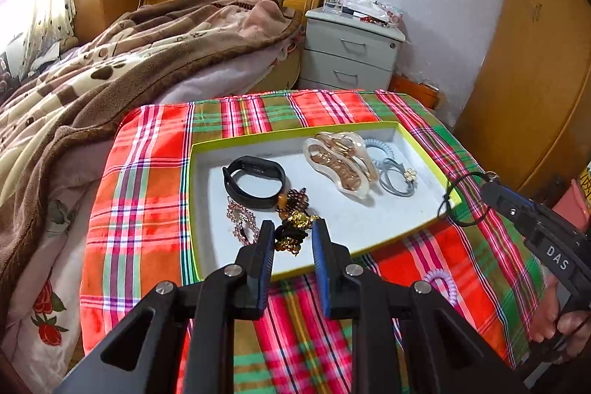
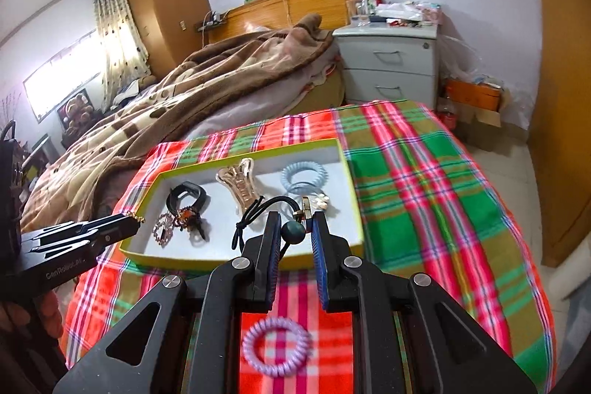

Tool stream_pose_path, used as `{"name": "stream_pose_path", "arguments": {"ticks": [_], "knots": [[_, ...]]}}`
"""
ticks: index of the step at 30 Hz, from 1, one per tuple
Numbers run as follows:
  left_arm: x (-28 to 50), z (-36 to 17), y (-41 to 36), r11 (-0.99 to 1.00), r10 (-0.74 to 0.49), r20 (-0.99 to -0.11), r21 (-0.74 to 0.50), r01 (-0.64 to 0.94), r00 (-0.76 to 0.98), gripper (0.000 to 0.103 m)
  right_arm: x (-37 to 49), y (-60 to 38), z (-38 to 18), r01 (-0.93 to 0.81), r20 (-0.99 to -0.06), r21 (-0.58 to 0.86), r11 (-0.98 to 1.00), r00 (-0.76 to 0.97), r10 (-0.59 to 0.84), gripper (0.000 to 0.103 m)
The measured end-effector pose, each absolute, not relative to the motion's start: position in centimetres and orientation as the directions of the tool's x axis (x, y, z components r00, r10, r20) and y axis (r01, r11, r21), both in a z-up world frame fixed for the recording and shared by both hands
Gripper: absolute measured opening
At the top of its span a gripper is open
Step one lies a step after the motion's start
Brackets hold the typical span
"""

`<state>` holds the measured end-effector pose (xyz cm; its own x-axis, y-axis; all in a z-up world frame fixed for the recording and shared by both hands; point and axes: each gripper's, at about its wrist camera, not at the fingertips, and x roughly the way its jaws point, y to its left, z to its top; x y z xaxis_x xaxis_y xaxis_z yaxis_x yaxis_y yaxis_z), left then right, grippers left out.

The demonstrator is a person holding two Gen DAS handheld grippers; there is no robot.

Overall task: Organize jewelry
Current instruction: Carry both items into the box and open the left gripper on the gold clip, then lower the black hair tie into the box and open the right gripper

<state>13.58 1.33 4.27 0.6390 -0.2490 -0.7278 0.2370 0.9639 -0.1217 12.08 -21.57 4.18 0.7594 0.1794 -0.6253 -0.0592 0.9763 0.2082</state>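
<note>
Left tool (image 1: pixel 293 239) clamped on gold chain (image 1: pixel 295 228), lower middle of frame, over tray (image 1: pixel 424 139). Right tool (image 2: pixel 294 228) pinching black hair tie (image 2: pixel 255 209) at tray's near edge. Purple coil (image 2: pixel 276 346) down below on plaid cloth (image 2: pixel 424 172).

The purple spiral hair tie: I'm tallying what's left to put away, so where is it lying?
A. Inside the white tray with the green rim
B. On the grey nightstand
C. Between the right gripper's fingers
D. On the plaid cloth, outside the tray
D: the purple spiral hair tie lies on the plaid cloth, on the near side of the white tray with the green rim, under the right gripper, which holds a black elastic hair tie instead.
</note>
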Motion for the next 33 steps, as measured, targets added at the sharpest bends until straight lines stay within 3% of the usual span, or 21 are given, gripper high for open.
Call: {"name": "stream_pose_path", "arguments": {"ticks": [15,33], "knots": [[17.3,1.9,4.1,0.979,-0.199,-0.763,-0.127,0.159,0.615,0.021,17.2,-20.0,1.0,-0.107,-0.718,0.198,0.974,0.661,0.219,0.017],[18.1,-0.4,2.8,0.975,-0.210,-0.799,-0.129,0.181,0.564,0.022,18.8,-19.5,-0.8,-0.108,-0.781,0.099,0.989,0.608,0.144,0.017]]}}
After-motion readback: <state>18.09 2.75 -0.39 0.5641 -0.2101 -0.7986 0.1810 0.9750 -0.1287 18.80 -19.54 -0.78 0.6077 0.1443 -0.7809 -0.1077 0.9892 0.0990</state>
